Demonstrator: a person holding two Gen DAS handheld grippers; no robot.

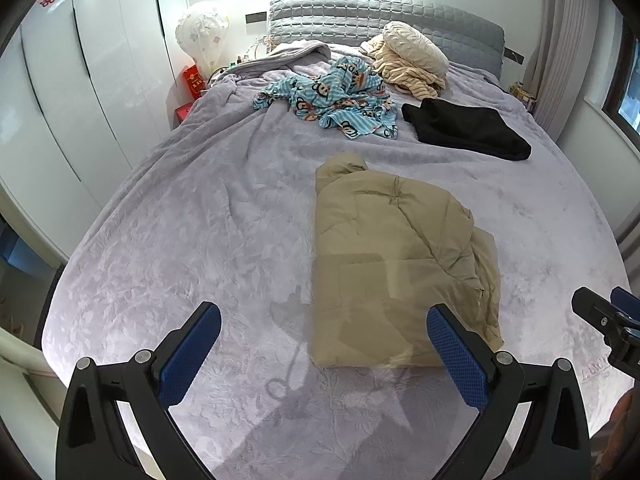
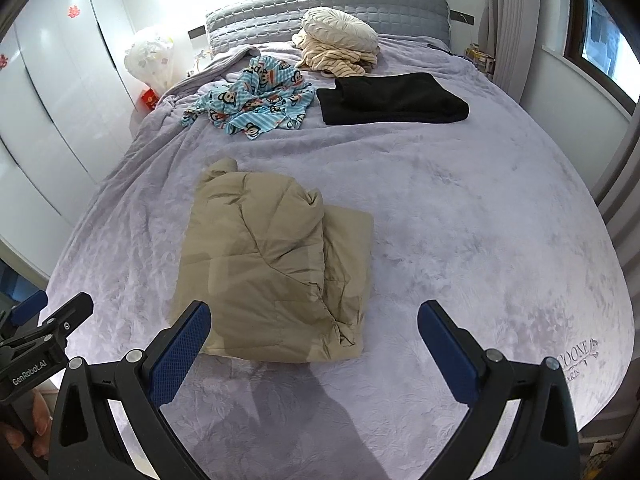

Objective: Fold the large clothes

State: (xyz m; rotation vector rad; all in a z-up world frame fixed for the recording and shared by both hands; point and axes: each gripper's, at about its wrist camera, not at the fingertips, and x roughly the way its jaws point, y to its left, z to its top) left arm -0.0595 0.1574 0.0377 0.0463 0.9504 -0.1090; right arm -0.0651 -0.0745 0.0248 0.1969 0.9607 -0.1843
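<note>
A tan padded jacket (image 1: 392, 264) lies folded into a rough rectangle on the lilac bedspread (image 1: 180, 240); it also shows in the right wrist view (image 2: 272, 272). My left gripper (image 1: 324, 320) is open and empty, hovering just above the jacket's near edge. My right gripper (image 2: 314, 316) is open and empty, over the jacket's near right corner. The right gripper's tip (image 1: 600, 316) shows at the right edge of the left wrist view. The left gripper's tip (image 2: 52, 324) shows at the left edge of the right wrist view.
A folded black garment (image 2: 392, 98) lies farther up the bed. A crumpled blue monkey-print cloth (image 2: 256, 100) is beside it. A cream pillow on striped cloth (image 2: 340, 40) rests by the grey headboard (image 2: 328, 4). White wardrobes (image 1: 80, 80) stand on the left, a window (image 2: 604, 40) on the right.
</note>
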